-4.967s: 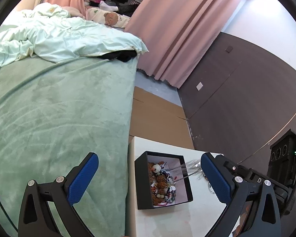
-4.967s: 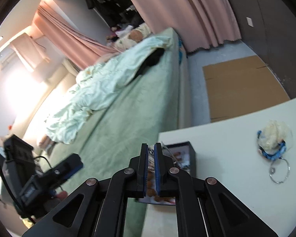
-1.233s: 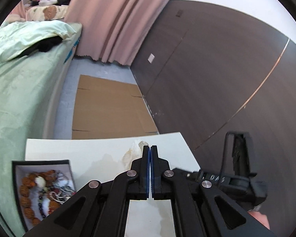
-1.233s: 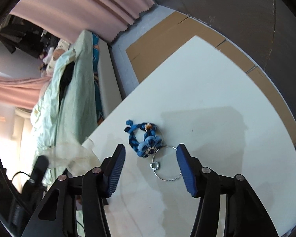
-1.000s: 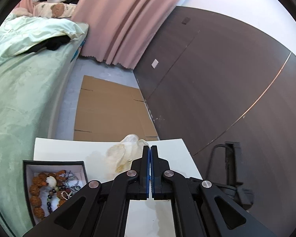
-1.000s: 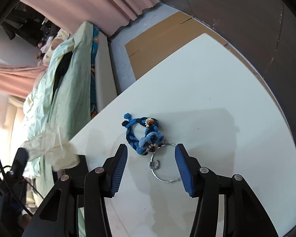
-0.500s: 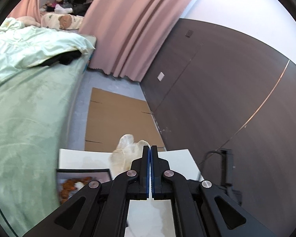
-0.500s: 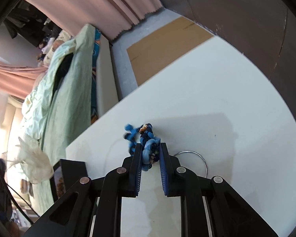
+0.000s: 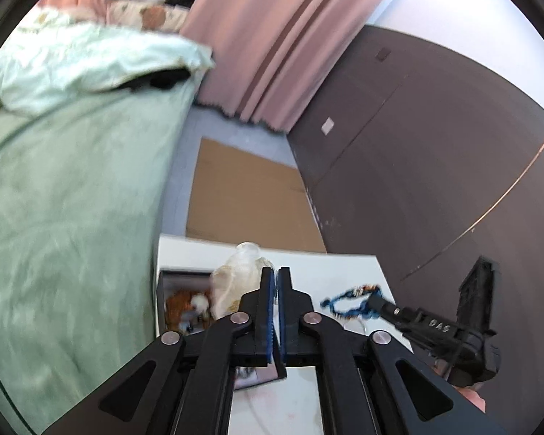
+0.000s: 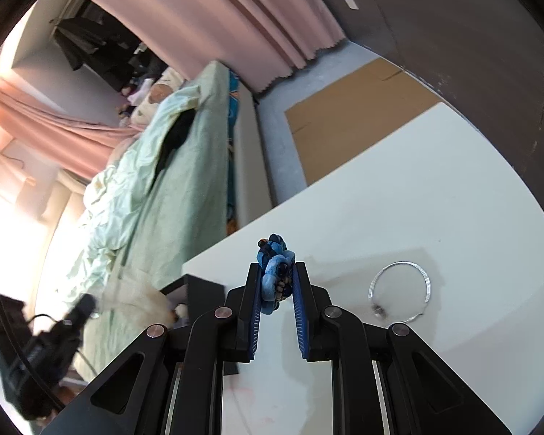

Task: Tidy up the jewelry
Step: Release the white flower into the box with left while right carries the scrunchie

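Note:
My left gripper [image 9: 275,279] hangs over the black jewelry box [image 9: 174,282], which holds beads and chains. Its jaws are opening and a thin slit shows between the pads. A crumpled clear plastic bag [image 9: 235,279] sits at its tips, just left of them, above the box. My right gripper [image 10: 276,279] is shut on a blue braided bracelet with fabric flowers [image 10: 273,272], lifted off the white table [image 10: 435,188]. In the left wrist view the bracelet [image 9: 348,299] dangles from the right gripper [image 9: 375,302]. A silver wire bangle [image 10: 399,291] lies on the table to the right.
A bed with a green blanket [image 9: 65,199] runs along the table's left side. Flat cardboard [image 9: 243,195] lies on the floor beyond the table. A dark panelled wall [image 9: 435,163] stands to the right and pink curtains [image 9: 272,43] hang at the back.
The right gripper closed on the blue bracelet and raised it, leaving the silver bangle on the table. The left gripper carried the bag leftward over the box, and its pads have parted slightly.

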A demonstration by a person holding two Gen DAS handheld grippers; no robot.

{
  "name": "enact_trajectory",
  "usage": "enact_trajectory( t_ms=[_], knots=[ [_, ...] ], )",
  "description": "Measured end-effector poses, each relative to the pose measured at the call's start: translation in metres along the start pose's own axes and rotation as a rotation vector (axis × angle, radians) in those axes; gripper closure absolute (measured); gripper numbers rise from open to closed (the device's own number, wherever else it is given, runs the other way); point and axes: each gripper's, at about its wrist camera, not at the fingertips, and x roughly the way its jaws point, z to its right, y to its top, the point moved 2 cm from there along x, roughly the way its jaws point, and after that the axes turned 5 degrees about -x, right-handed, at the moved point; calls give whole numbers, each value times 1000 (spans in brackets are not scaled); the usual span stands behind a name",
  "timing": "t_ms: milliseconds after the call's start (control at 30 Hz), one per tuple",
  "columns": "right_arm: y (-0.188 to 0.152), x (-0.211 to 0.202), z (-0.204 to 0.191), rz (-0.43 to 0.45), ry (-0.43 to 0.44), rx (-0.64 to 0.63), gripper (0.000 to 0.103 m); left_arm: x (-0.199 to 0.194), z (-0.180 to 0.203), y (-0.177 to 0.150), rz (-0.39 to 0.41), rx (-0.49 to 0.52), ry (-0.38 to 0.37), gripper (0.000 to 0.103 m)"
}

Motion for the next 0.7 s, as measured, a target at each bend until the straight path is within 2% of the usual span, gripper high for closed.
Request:
enact_trajectory(
  t_ms=[67, 100, 133, 167, 433, 700],
  knots=[
    [-2, -5, -8, 19, 28, -12, 85, 5, -6, -4, -34, -20, 30, 66],
    [-3, -7, -11, 28, 44, -17, 85, 5, -7, -6, -36, -25, 29, 33],
    [-5, -9, -16, 39, 62, -22, 85, 4, -9, -7, -28, -31, 23, 7],
    [-6, -11, -21, 48, 79, -27, 85, -2, -10, -8, -4, -43, 17, 3],
    [-21, -18, -68, 83, 216, -113, 85, -27, -24, -1, 62, -57, 64, 3],
    [-37, 1, -101, 32, 284, -167, 85, -38, -37, 2, 88, -66, 96, 3]
  ],
)
